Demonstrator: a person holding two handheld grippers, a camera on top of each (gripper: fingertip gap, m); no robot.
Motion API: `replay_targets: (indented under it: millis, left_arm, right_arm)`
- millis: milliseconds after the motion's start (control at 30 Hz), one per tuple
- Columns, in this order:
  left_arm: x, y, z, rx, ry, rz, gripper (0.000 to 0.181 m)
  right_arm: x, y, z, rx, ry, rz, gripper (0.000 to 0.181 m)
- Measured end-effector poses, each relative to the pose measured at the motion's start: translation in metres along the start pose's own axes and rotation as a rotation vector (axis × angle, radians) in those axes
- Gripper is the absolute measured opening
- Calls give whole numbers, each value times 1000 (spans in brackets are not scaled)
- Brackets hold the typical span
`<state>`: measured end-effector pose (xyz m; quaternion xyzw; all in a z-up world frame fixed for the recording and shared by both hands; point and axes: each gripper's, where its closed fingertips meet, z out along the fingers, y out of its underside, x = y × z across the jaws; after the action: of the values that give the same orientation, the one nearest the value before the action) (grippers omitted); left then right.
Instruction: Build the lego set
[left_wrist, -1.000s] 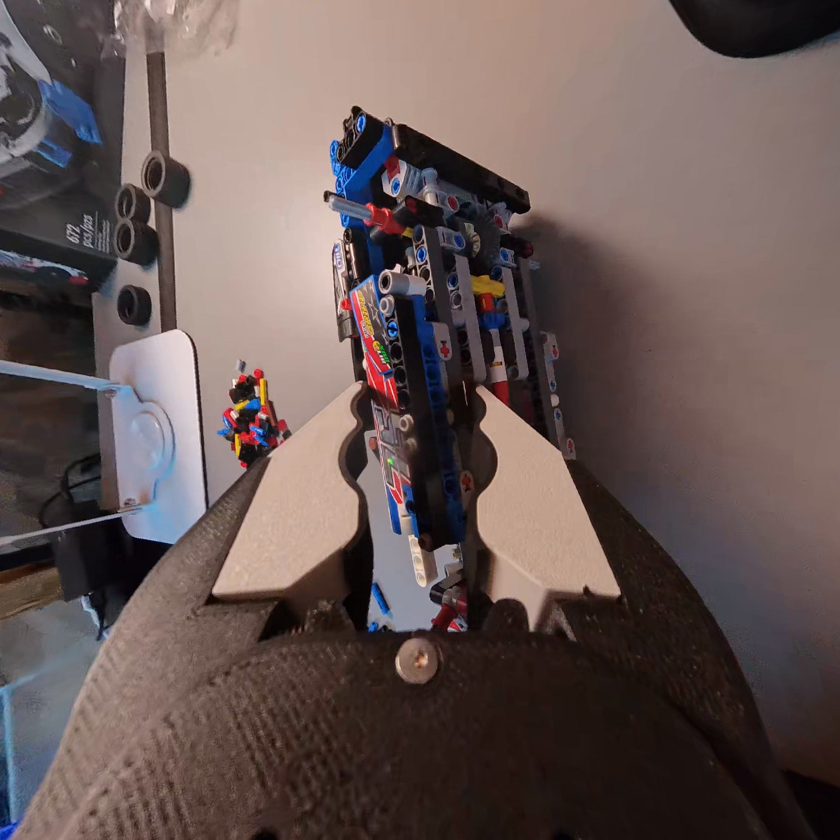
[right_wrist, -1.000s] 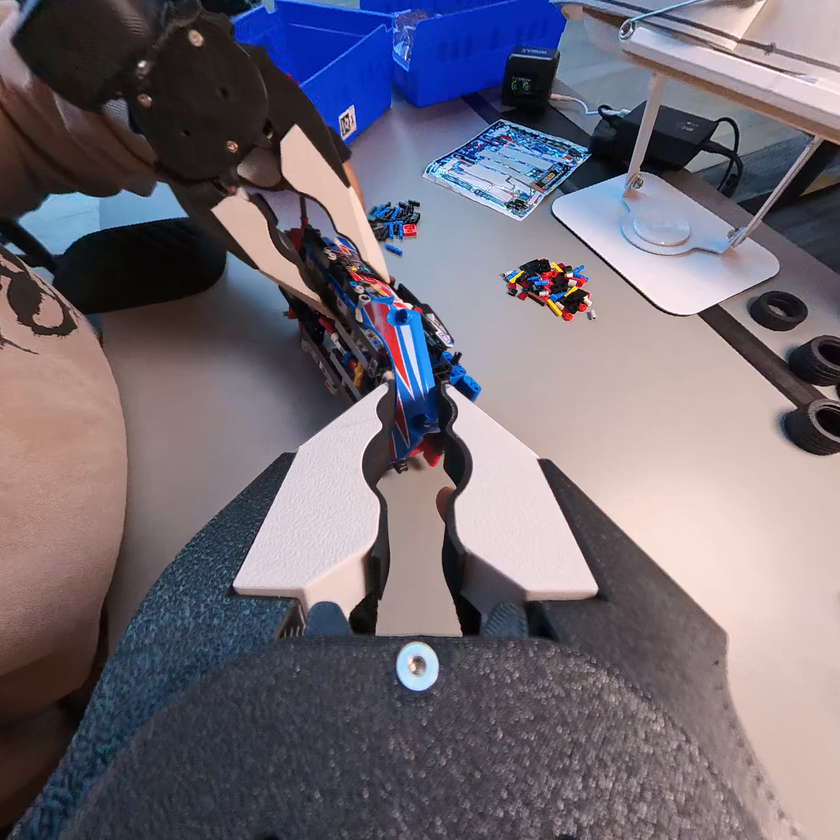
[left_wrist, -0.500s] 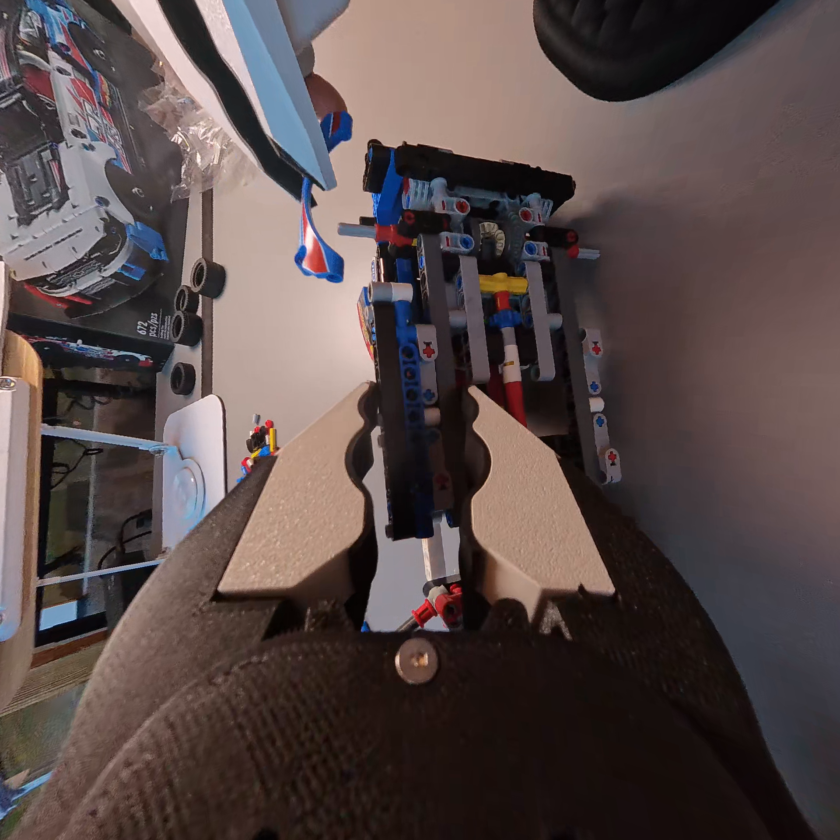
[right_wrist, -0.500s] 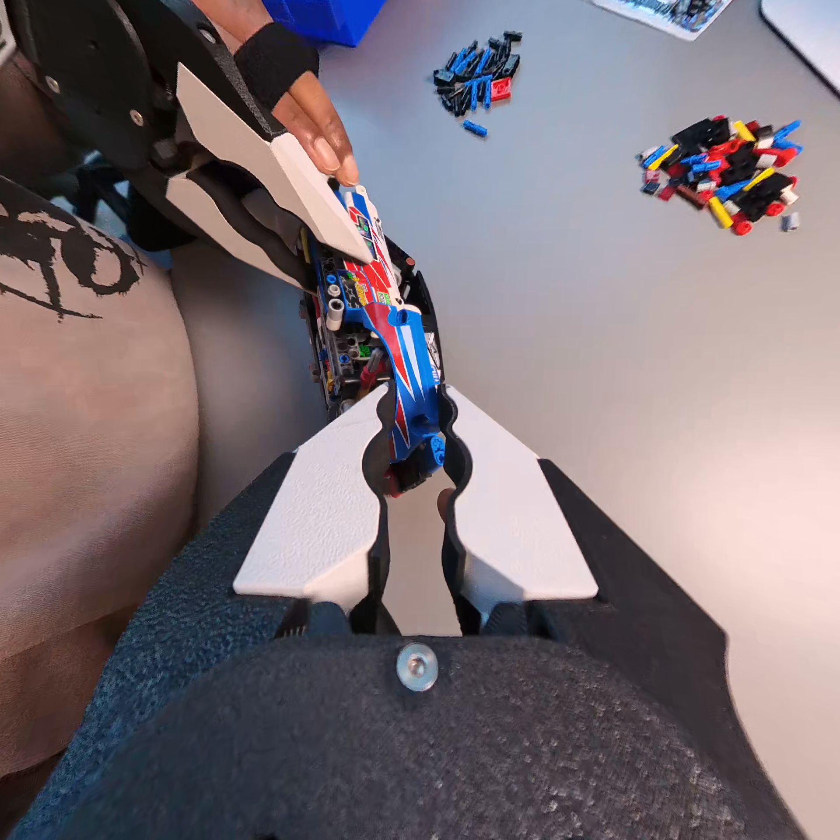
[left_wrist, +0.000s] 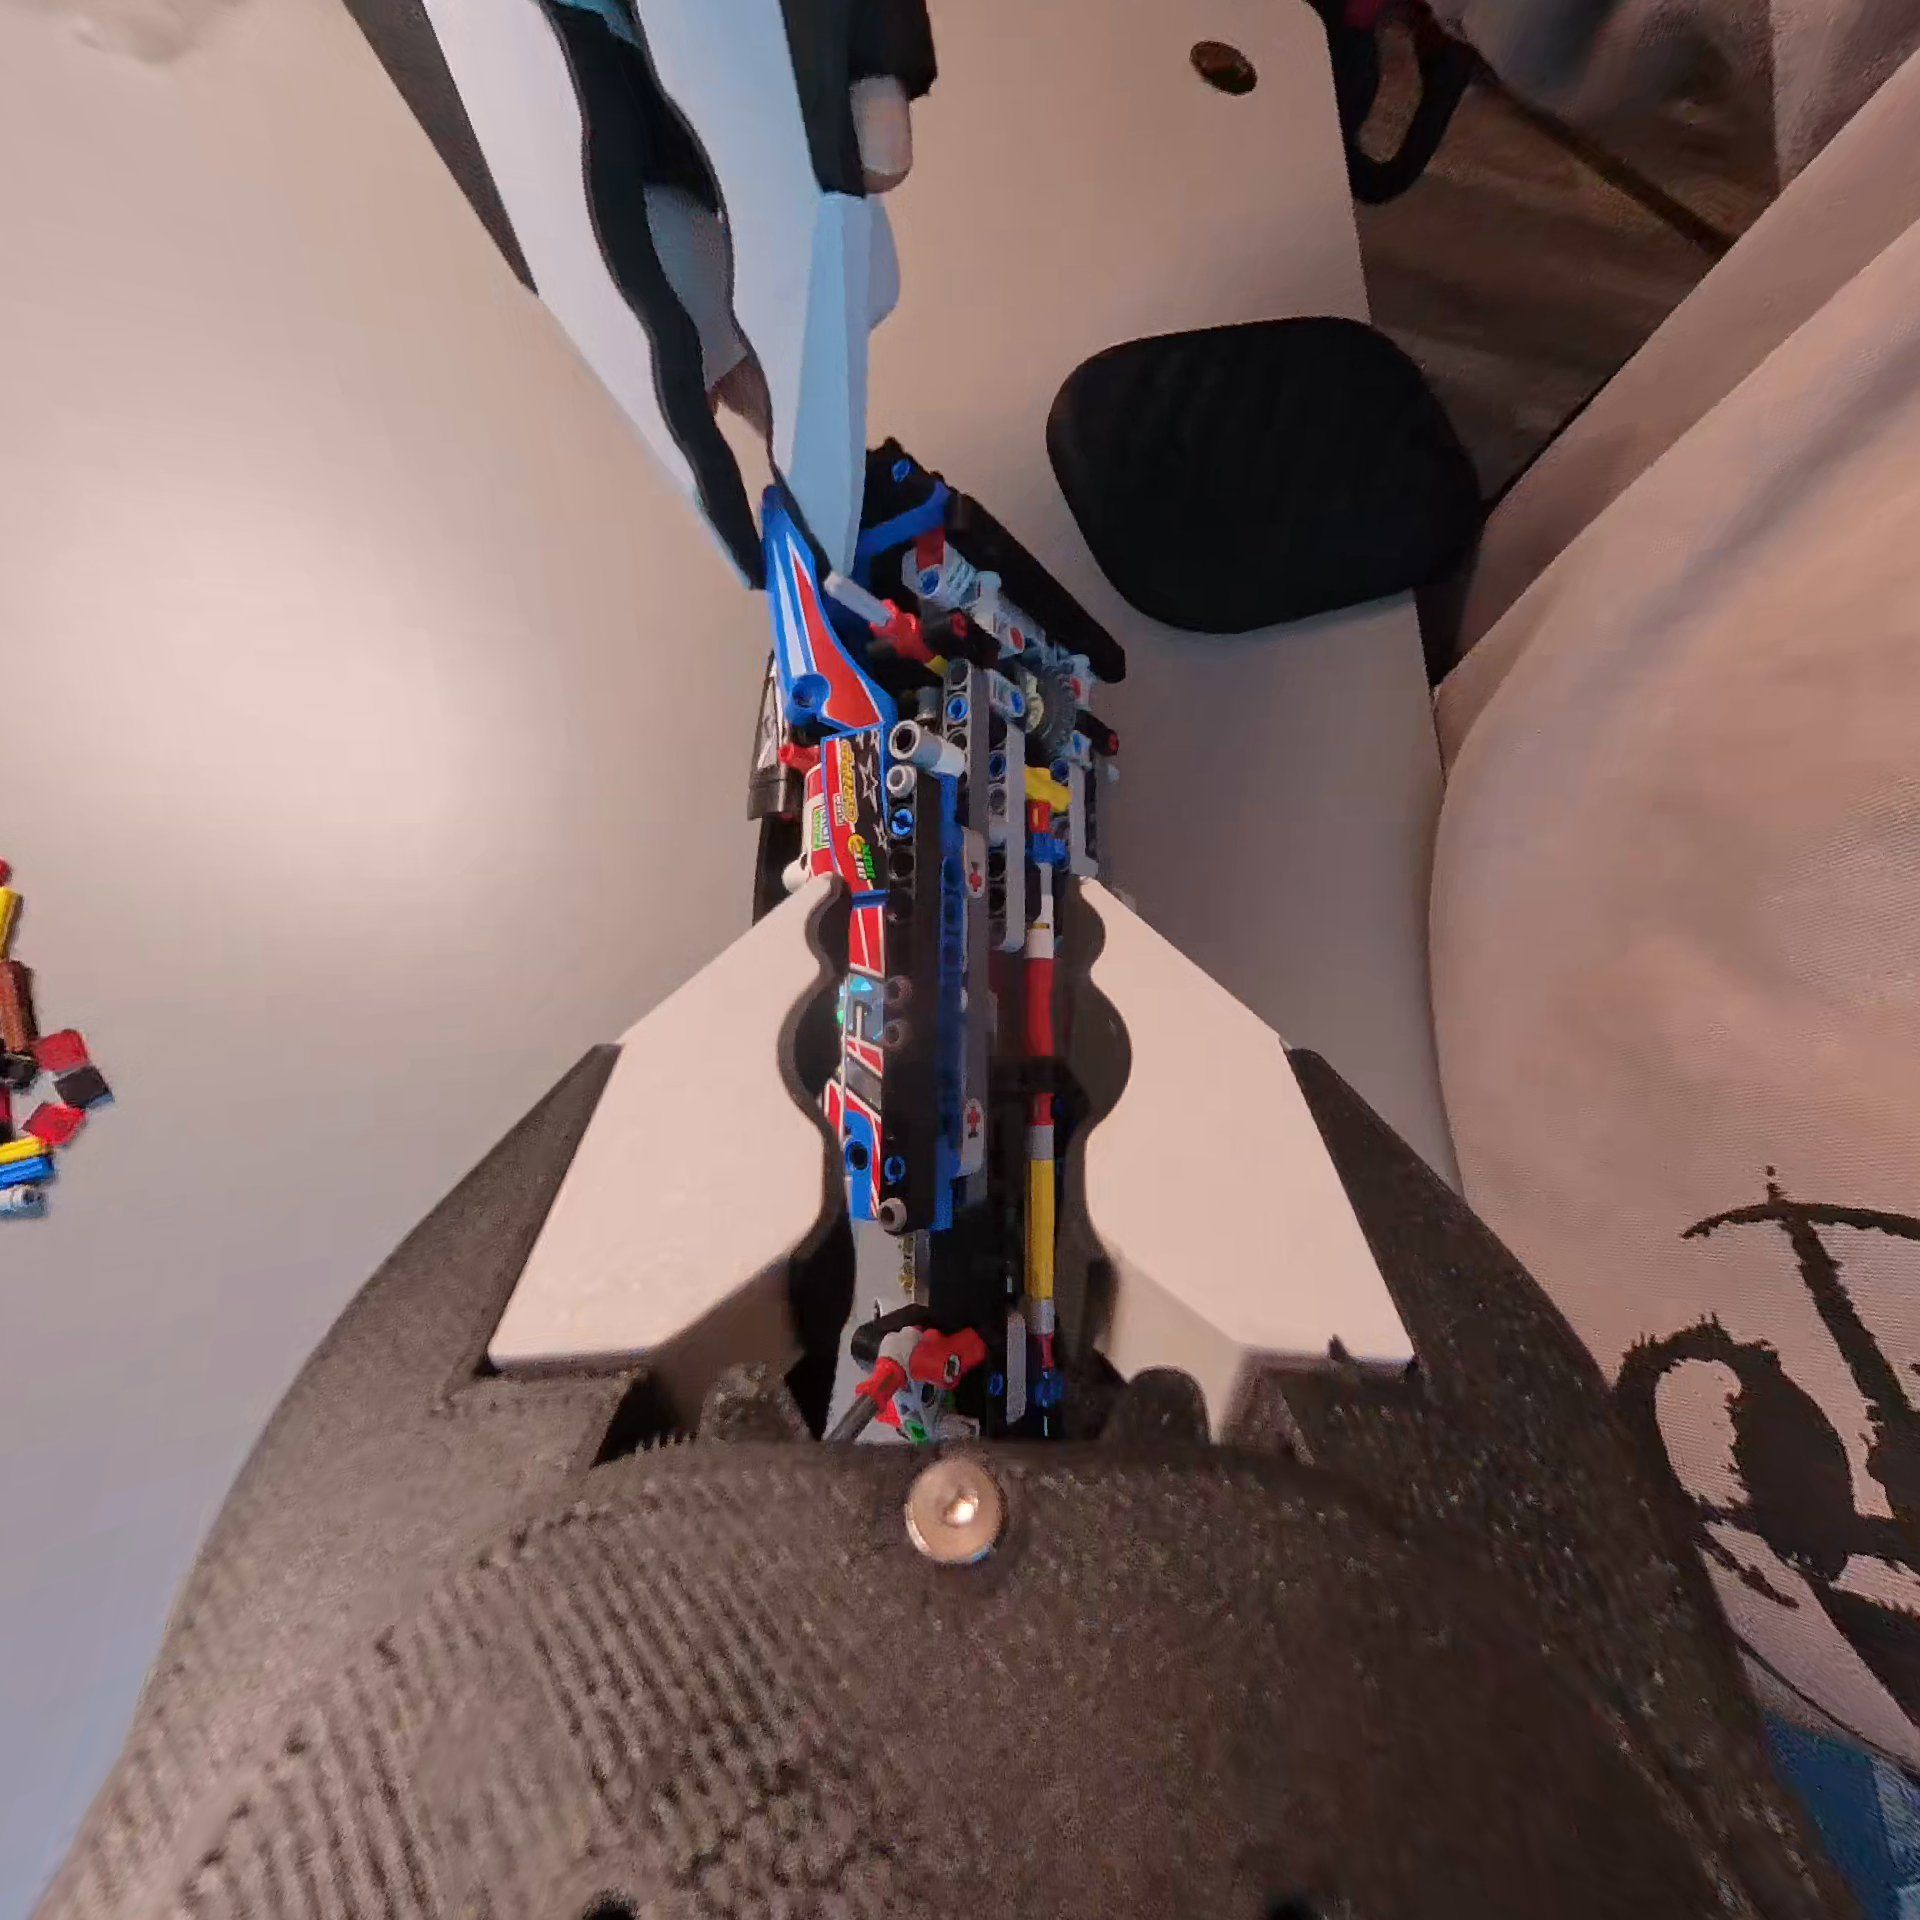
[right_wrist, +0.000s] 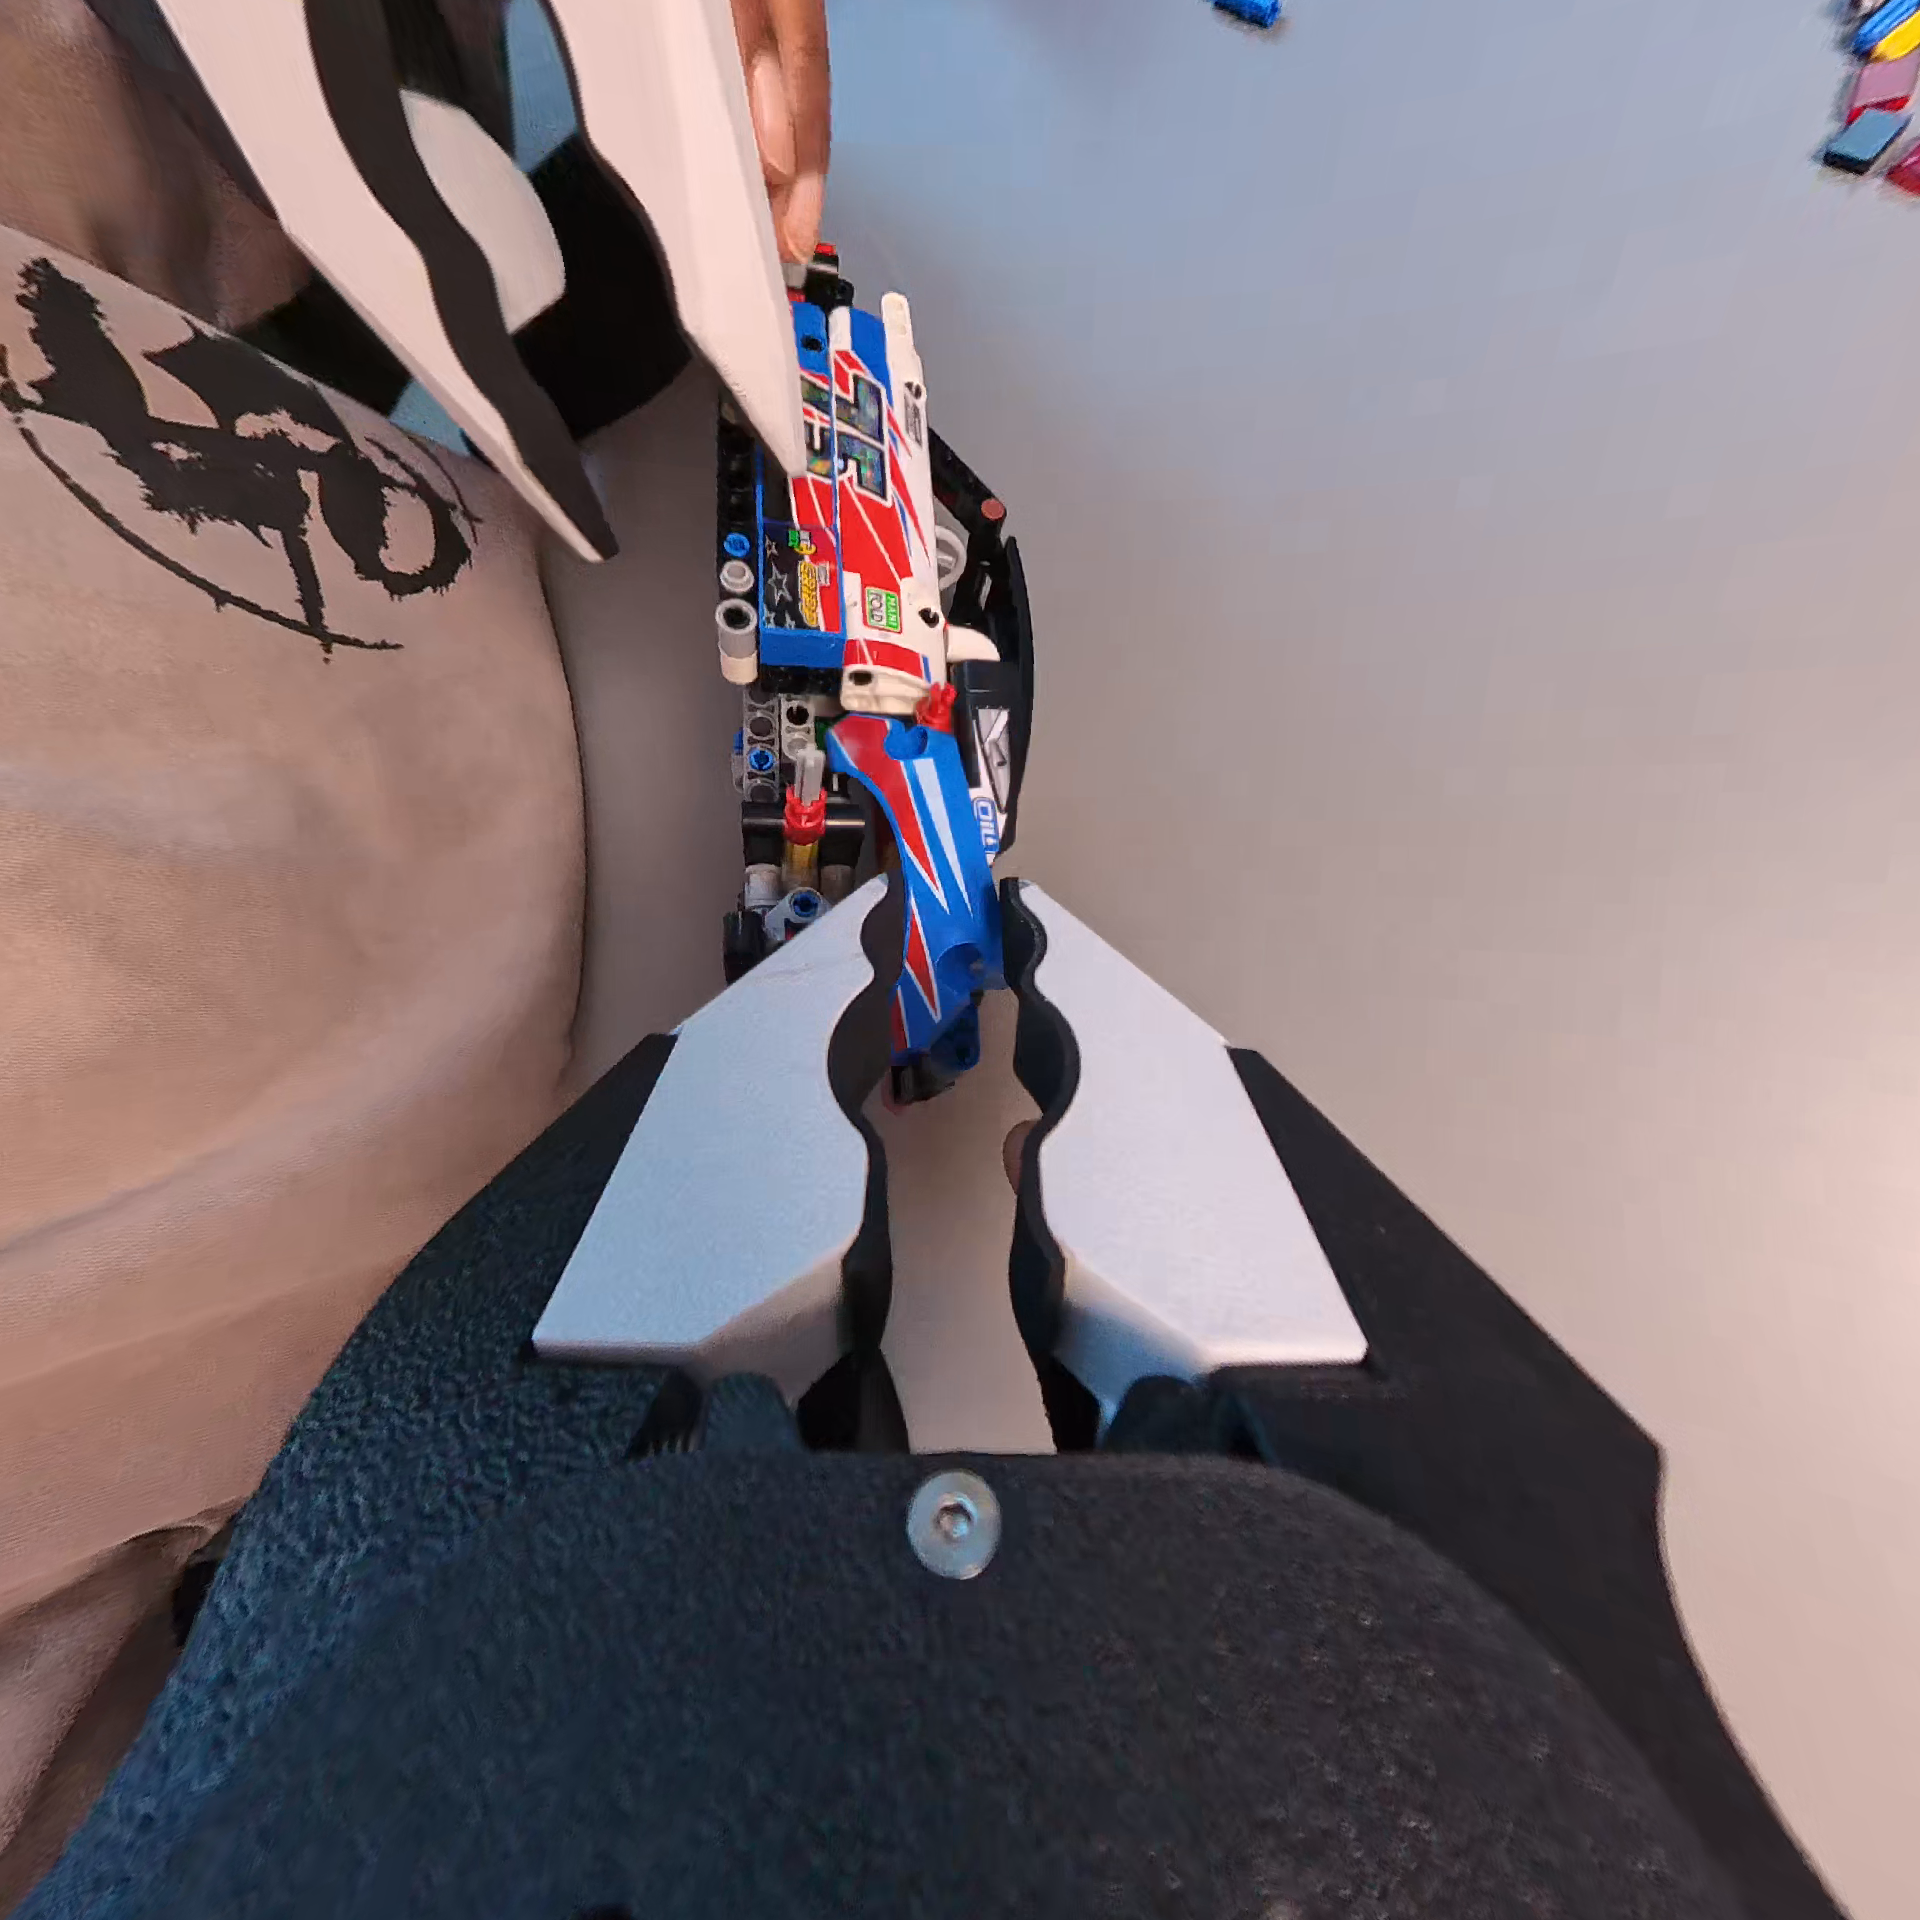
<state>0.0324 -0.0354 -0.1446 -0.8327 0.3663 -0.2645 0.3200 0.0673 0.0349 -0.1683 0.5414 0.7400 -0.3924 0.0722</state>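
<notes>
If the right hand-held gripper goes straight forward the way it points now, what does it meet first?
The right hand-held gripper already grips the blue panel, so pushing on drives that into the car model; beyond it, probably the left hand-held gripper.

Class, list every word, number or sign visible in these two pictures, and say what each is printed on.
Stickers on the toy car: lettering and digits, not copied here.
Blue panel in the right claw: red and white stripes.
Beige shirt: black drawing, no readable letters.
</notes>
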Motion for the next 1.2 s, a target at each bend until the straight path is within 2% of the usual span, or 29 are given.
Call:
replay_targets:
  millis: [67,133,200,267,333,400,767,900,1067,1200]
  left_arm:
    - [-7,2,2,-11,-21,27,32]
    - [-10,2,1,-14,-5,38,33]
    - [-12,2,-1,-24,54,-4,45]
    - [-21,15,4,-100,76,-16,58]
    - [-30,27,12,-150,56,17,48]
    - [-36,24,16,-129,33,38,34]
    - [-34,21,12,-120,-43,181,30]
    - [-49,11,1,-120,-220,304,30]
    - [-74,-8,-19,-135,-630,649,29]
    - [-58,-7,-16,-82,-829,847,28]
  right_arm:
    - [1,2,2,-17,-3,-7,15]
    - [0,4,3,-33,-9,-10,15]
    - [0,6,4,-46,-9,-15,15]
    - [-1,6,6,-48,-13,-17,15]
    - [-2,5,7,-46,-20,-16,14]
    - [-3,6,7,-43,-30,-15,14]
    - [6,6,1,39,29,9,14]
    - [23,-6,-23,194,135,38,14]
    - [40,-16,-67,434,294,62,14]
    - [36,-4,-79,543,343,71,15]
